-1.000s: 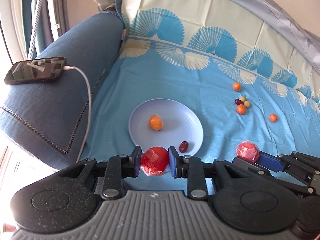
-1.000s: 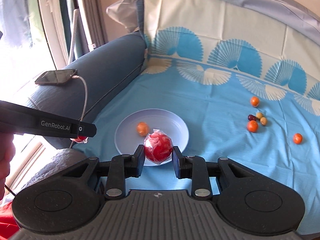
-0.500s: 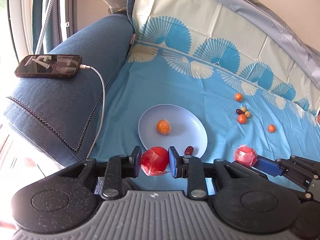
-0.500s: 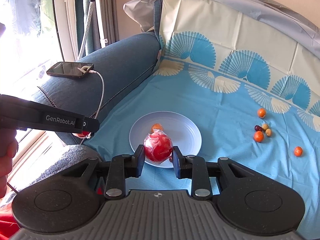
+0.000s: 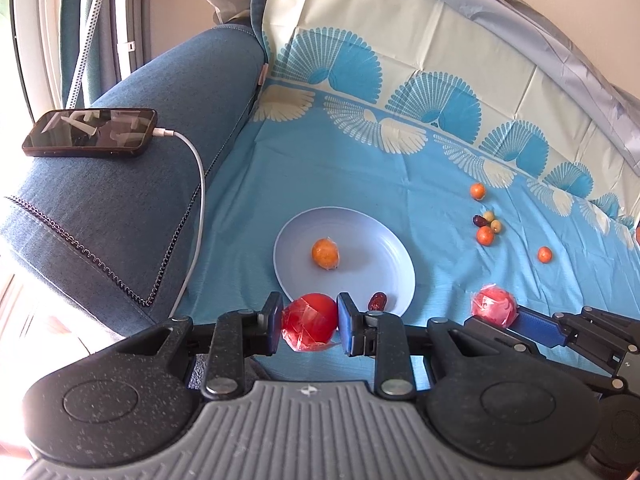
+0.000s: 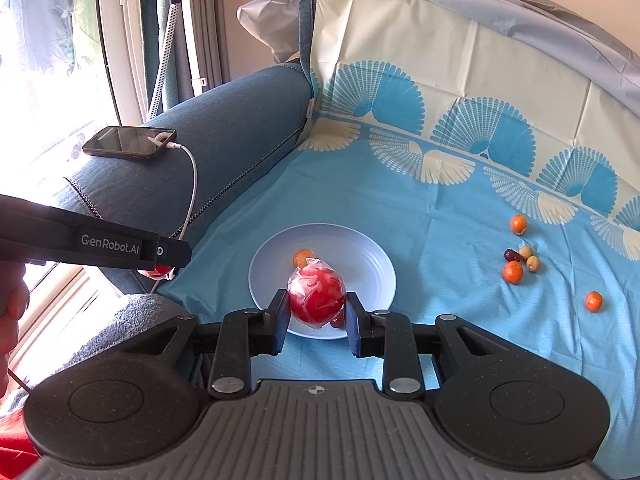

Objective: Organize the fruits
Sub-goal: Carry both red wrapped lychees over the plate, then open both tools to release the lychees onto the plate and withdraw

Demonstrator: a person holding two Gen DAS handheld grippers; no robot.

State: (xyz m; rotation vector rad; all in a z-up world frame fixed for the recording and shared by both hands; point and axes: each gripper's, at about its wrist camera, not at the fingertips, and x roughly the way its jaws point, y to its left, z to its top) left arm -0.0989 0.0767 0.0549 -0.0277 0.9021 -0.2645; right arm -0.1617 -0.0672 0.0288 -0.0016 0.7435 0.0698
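Observation:
My left gripper (image 5: pixel 309 322) is shut on a red wrapped fruit (image 5: pixel 310 320) and holds it above the near rim of a pale blue plate (image 5: pixel 384 252). On the plate lie an orange fruit (image 5: pixel 325 253) and a dark red date (image 5: pixel 377 301). My right gripper (image 6: pixel 317 307) is shut on a red-and-white wrapped fruit (image 6: pixel 316 297) over the plate's near edge (image 6: pixel 360 256); it also shows in the left wrist view (image 5: pixel 493 310). Small oranges (image 5: pixel 485 235) and little fruits lie loose on the blue cloth to the right.
A phone (image 5: pixel 90 133) on a white cable rests on the blue sofa arm (image 5: pixel 120 208) at the left. The patterned cloth (image 5: pixel 340 168) covers the seat and back. A window with curtains is at the far left.
Both grippers have drawn back and risen a little with their fruits still held; the plate and loose fruits look farther away. Nothing was released.

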